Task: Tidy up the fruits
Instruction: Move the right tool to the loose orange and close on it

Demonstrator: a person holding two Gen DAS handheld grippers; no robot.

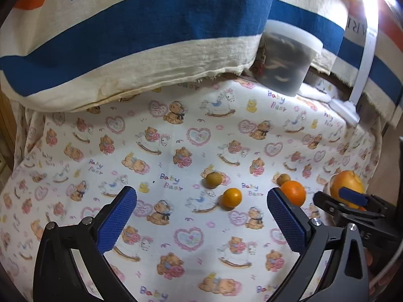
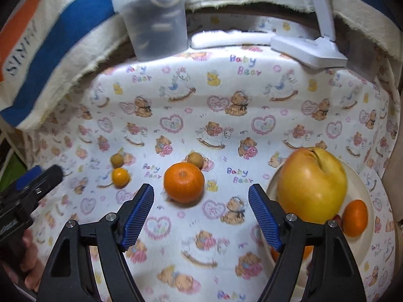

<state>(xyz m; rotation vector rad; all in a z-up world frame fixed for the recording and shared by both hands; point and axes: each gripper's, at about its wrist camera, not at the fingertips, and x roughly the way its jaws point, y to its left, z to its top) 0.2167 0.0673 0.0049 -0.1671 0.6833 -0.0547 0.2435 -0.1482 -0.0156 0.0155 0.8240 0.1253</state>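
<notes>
On the surface covered by a white teddy-bear-print cloth [image 2: 176, 95], the sorting looks partly done. A round cream plate [image 2: 362, 191] at the right already holds the biggest fruit, a large yellow-orange apple-like fruit [image 2: 311, 183], plus a small orange citrus [image 2: 355, 217] touching it on the rim side; a sliver of another orange thing shows under the right tongs' finger, can't tell what.

Left on the cloth, four loose fruits, largest first:
- one medium orange mandarin [image 2: 183, 182], just ahead of the right tongs
- one small yellow-orange kumquat-like fruit [image 2: 120, 177], further left
- two small brown round fruits, longan-like: one [image 2: 195, 159] touching behind the mandarin, one [image 2: 117, 159] just behind the kumquat-like fruit

Count: one big fruit and at least one citrus plated; four still loose. My guess is under half done.

Right tongs [image 2: 201, 206]: wide open, nothing between the blue pads, lined up toward the mandarin but not touching it. Left tongs [image 1: 201, 214]: wide open too, empty, hanging over bare cloth with the kumquat-like fruit just beyond the tips.

Background, one each: a frosted plastic tub with lid [image 2: 156, 22], a white lamp base [image 2: 309, 50], a striped blue-cream-orange fabric [image 1: 141, 25] draped at the back.
</notes>
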